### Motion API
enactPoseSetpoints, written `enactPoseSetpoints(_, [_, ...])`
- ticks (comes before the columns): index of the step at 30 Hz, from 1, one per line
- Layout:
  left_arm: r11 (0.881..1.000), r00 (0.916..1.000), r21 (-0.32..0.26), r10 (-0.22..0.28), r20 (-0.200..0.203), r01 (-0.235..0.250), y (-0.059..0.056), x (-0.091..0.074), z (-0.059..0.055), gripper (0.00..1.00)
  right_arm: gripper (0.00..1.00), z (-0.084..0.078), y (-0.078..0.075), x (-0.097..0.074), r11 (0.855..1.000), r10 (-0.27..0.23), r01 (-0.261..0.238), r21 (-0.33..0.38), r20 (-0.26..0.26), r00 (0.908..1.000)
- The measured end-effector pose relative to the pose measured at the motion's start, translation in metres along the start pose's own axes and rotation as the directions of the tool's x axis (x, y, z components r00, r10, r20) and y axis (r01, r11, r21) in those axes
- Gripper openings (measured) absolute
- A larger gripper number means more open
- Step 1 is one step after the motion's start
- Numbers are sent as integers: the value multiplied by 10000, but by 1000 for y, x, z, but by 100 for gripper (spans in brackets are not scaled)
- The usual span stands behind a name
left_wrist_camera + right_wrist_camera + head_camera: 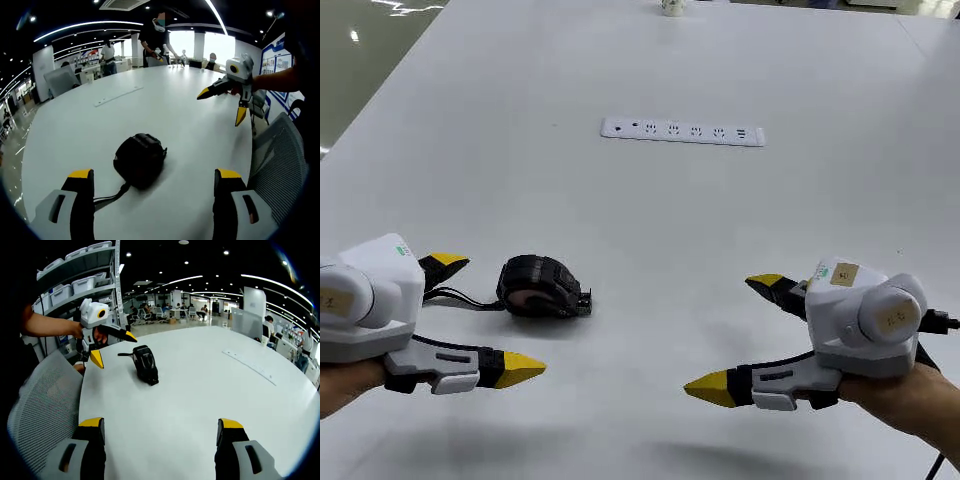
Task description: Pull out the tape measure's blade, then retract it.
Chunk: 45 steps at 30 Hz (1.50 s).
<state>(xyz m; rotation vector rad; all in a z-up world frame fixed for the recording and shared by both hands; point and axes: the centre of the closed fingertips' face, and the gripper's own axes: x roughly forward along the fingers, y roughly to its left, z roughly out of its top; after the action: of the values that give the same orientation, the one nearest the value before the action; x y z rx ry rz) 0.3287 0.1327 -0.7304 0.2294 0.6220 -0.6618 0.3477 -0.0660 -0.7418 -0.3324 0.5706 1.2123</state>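
A black tape measure (542, 288) lies on the white table (640, 200), its wrist strap trailing left; its blade is in. My left gripper (490, 315) stands open just left of it, with the tape measure (140, 160) a little ahead of its yellow fingertips (80, 174). My right gripper (740, 335) is open over the table at the right, well apart from the tape measure (145, 364). Each gripper shows in the other's view: the right gripper (225, 102) and the left gripper (112, 345).
A white power strip (682, 131) lies across the middle of the table, farther back. A small cup (672, 7) stands at the far edge. A grey mesh chair (42, 405) sits at the table's near side. People stand at distant desks.
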Motion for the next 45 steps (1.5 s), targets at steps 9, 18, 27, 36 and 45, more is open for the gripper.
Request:
enactPoseSetpoints(9, [9989,9987,321,-342,-366,354,8,10,0,94,87,8,-4,16,9962,490,-497,-717,-120,9987])
enactPoseSetpoints(18, [9940,9954,771,-731,-622,778,12,16,3,86,82,13,-4,33,9853,1084,-1119,-1293,-337,9935])
enactPoseSetpoints(27, [9853,9898,1238,-1064,-950,1178,18,20,6,72,76,20,-4,55,9701,1627,-1683,-1748,-458,9856])
enactPoseSetpoints(36, [9706,9809,1750,-1430,-1319,1650,21,27,7,60,64,25,5,79,9405,2304,-2413,-2392,-728,9704])
enactPoseSetpoints(45, [9459,9624,2297,-1852,-1986,2294,24,30,-2,44,52,26,8,97,9116,2722,-2925,-2887,-1091,9560])
